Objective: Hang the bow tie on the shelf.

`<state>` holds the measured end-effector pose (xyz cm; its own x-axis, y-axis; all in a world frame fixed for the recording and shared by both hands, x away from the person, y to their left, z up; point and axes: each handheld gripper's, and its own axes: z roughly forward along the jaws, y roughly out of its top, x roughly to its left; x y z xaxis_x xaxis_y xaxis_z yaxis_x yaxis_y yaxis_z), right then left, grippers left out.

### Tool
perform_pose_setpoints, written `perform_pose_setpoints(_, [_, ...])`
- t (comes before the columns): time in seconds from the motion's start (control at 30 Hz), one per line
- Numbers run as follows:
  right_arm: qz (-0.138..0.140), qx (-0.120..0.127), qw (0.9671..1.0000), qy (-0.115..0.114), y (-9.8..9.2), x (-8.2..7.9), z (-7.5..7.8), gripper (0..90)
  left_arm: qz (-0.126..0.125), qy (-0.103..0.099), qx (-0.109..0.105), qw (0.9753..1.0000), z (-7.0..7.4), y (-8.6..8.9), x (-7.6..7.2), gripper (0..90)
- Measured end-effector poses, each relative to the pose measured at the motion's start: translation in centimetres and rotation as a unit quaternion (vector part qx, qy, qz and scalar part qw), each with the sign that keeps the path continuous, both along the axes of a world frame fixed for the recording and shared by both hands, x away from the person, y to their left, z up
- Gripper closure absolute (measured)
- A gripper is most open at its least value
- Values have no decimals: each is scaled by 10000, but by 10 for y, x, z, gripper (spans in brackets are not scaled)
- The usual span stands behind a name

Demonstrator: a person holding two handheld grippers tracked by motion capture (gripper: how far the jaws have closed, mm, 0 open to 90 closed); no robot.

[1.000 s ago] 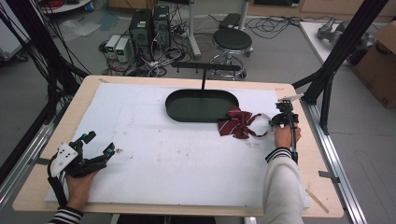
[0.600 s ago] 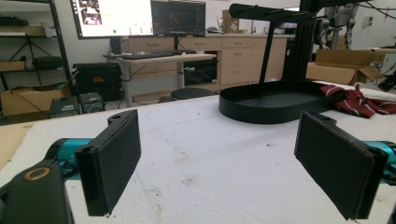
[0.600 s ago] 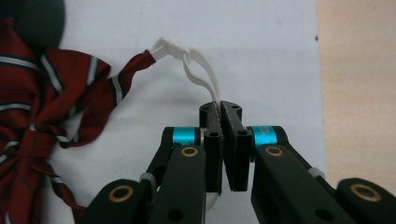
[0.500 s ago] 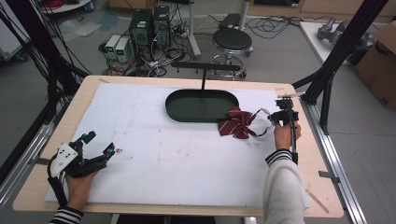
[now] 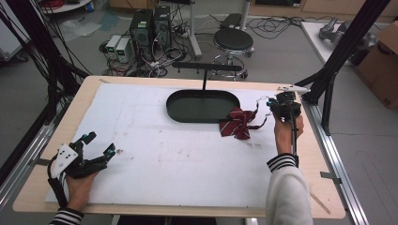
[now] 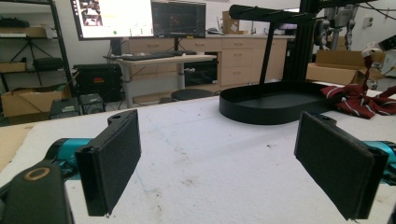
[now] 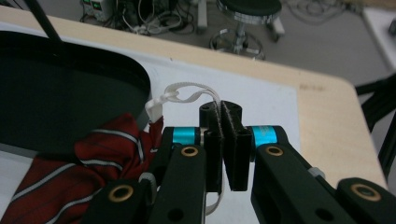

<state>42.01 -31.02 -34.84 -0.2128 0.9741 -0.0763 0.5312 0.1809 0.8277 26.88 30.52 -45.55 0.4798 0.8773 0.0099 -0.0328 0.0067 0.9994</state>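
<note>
Two grippers work this table, but just one is busy. The right gripper [image 7: 223,140], at the table's far right, has its jaws pinched together on the white strap [image 7: 187,93] of a red striped bow tie [image 5: 238,123], the strap looping out above the pads toward the tie. The tie itself lies on the white mat [image 5: 155,159], touching the right end of the black oval tray [image 5: 202,106], with one corner lapping against the tray's rim. Compared with a second ago, little has shifted: the tie sits at the same end of the tray and the right gripper has barely moved beside it, so the change is a settling of the grip rather than any carry. That suggests the pick-up is at its start, with the strap secured and the tie not yet lifted off the mat. From the tray rises a thin post topped by a black bar [image 5: 206,67], a likely place for hanging. The left gripper [image 5: 96,144] rests well away from the tray at the table's near left corner, jaws spread wide and empty.
</note>
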Motion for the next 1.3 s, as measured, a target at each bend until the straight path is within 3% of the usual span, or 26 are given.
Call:
perform_pose_setpoints(0.13, [191, -151, 9987, -450, 8, -9, 11, 875, 9, -4, 13, 10000, 0, 0, 0, 150])
perform_pose_setpoints(0.17, [273, -179, 9973, -658, 11, -13, 16, 874, 10, -6, 14, 10000, 0, 0, 0, 150])
perform_pose_setpoints(0.23, [353, -185, 9956, -843, 14, -17, 21, 874, 9, -3, 17, 10000, 0, 0, 0, 150])
perform_pose_setpoints(0.47, [584, -37, 9902, -1265, 21, -26, 32, 875, 18, -5, 6, 10000, 0, 0, 0, 150])
perform_pose_setpoints(0.63, [774, -9, 9849, -1547, 33, -29, 52, 874, 13, 0, 4, 10000, 0, 0, 0, 150])
perform_pose_setpoints(0.93, [1144, -62, 9756, -1875, 66, -27, 79, 874, 12, 14, -15, 10000, 0, 0, 0, 150])
perform_pose_setpoints(1.3, [1342, -4, 9711, -1974, 102, -12, 95, 874, 7, 15, -10, 10000, 0, 0, 1, 151])
